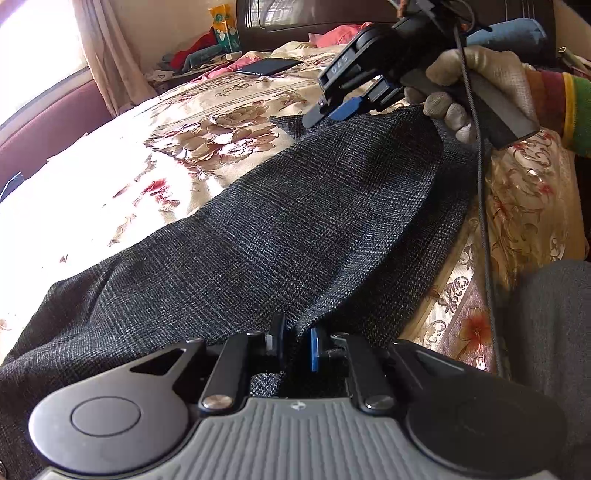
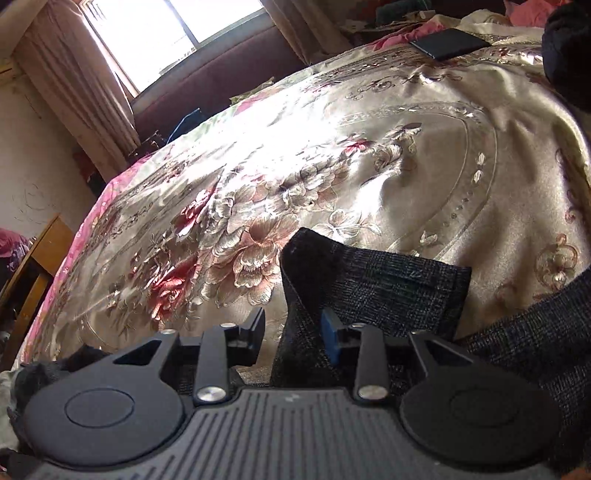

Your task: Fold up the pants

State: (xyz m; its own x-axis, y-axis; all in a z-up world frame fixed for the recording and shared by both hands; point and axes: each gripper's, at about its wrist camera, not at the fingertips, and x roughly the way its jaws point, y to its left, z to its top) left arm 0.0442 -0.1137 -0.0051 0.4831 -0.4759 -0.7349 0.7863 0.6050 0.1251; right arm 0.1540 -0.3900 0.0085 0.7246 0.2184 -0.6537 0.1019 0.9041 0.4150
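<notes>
Dark grey checked pants (image 1: pixel 288 236) lie stretched across a floral bedspread (image 1: pixel 122 177). My left gripper (image 1: pixel 297 341) is shut on the near edge of the pants. My right gripper (image 1: pixel 332 110) shows in the left wrist view at the far end of the pants, held by a gloved hand, fingers over the cloth edge. In the right wrist view the right gripper (image 2: pixel 291 332) has its jaws apart, with a raised fold of the pants (image 2: pixel 369 288) standing between them against the blue pad (image 2: pixel 330 336).
A black flat object (image 1: pixel 267 66) lies on the bedspread (image 2: pixel 332 147) at the far end, also in the right wrist view (image 2: pixel 448 43). Pink clothes (image 1: pixel 340 35) and a headboard are behind. A window and curtains are left; a wooden chair (image 2: pixel 29 280) stands beside the bed.
</notes>
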